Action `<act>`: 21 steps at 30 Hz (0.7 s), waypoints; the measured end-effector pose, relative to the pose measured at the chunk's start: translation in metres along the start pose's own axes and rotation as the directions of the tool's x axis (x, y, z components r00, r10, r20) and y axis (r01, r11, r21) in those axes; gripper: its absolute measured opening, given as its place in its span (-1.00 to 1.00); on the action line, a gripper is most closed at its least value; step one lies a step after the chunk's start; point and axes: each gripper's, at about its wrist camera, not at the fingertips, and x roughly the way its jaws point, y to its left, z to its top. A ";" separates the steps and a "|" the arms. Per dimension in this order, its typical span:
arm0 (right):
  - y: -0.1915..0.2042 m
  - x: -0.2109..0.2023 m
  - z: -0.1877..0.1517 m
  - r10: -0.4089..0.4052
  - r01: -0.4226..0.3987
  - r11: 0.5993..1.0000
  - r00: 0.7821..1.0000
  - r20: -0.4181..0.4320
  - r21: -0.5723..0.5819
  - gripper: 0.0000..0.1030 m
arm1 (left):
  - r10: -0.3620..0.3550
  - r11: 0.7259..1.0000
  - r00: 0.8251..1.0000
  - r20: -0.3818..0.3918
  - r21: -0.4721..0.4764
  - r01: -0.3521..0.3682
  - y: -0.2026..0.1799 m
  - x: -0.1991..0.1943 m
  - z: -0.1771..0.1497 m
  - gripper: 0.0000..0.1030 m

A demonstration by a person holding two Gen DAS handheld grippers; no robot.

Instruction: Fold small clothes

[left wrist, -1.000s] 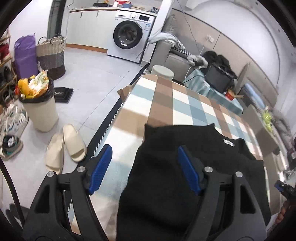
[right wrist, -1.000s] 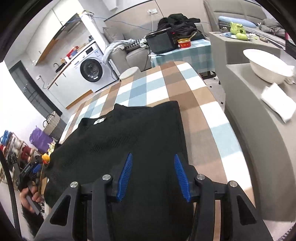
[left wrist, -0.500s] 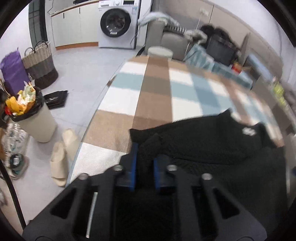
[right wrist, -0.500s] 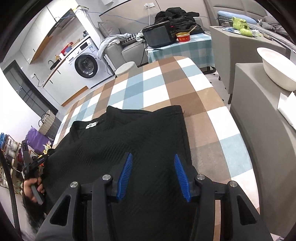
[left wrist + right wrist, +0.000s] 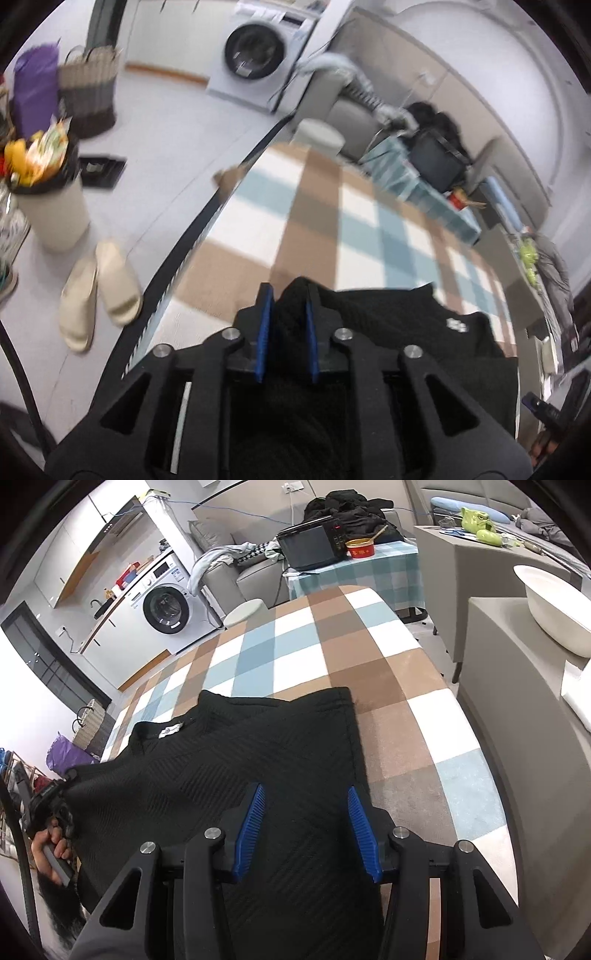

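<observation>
I am pinching the black top's [image 5: 258,760] left corner in my left gripper [image 5: 286,321] jaws, while my right gripper [image 5: 306,827] is hovering spread above the top's right half on the bench [image 5: 406,709].

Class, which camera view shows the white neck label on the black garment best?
The right wrist view: the white neck label is sharp there, sitting at the collar of the black garment. In the left wrist view the label is only a small blurred white patch.
</observation>
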 end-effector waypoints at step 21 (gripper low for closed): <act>0.008 0.008 0.001 -0.020 0.020 0.999 0.999 -0.025 -0.028 -0.06 | 0.020 0.991 0.999 0.026 0.132 -0.024 -0.007 0.002 -0.022 -0.87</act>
